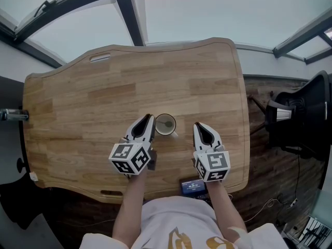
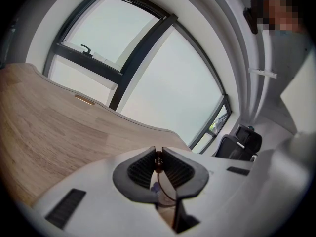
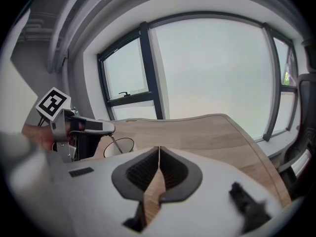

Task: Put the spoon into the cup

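A pale cup (image 1: 165, 124) stands on the wooden table (image 1: 78, 113), near the front middle. My left gripper (image 1: 149, 118) is at the cup's left rim, shut on the thin handle of the spoon (image 3: 113, 143), which slants down into the cup (image 3: 120, 146). In the left gripper view the dark end of the spoon handle (image 2: 158, 163) is pinched between the closed pads of that gripper (image 2: 158, 152). My right gripper (image 1: 197, 125) hovers just right of the cup, shut with nothing between its jaws (image 3: 159, 149). The spoon's bowl is hidden inside the cup.
A black office chair (image 1: 301, 118) stands off the table's right edge. A small dark device with a screen (image 1: 193, 185) lies at the front edge by my body. Large windows run behind the table, and a slot (image 1: 99, 58) is cut near its far left edge.
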A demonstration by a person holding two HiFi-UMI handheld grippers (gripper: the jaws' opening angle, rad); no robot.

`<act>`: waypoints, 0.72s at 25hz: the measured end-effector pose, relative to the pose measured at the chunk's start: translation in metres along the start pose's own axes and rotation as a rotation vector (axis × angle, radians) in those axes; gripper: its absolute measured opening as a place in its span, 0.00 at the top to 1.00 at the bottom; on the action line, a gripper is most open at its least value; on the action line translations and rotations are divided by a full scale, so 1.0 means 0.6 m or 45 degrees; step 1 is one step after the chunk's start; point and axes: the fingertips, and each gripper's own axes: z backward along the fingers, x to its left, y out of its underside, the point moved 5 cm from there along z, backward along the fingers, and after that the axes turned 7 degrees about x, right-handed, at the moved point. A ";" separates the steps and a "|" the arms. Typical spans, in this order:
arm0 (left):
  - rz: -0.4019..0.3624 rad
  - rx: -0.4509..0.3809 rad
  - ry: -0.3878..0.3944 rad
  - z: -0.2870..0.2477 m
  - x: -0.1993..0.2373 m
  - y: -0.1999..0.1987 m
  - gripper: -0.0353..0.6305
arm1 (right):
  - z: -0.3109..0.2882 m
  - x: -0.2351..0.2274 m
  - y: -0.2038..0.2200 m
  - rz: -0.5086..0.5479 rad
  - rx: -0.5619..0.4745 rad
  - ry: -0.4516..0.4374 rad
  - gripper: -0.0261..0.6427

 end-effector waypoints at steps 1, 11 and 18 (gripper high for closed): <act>-0.005 0.003 -0.002 -0.001 -0.001 0.000 0.87 | 0.000 0.000 0.000 0.000 -0.001 0.000 0.91; -0.043 0.018 -0.009 -0.009 -0.004 0.004 0.87 | -0.001 -0.005 0.002 -0.004 0.002 0.001 0.91; -0.055 0.015 -0.015 -0.010 -0.005 0.004 0.87 | -0.002 -0.005 0.002 -0.004 0.005 0.001 0.91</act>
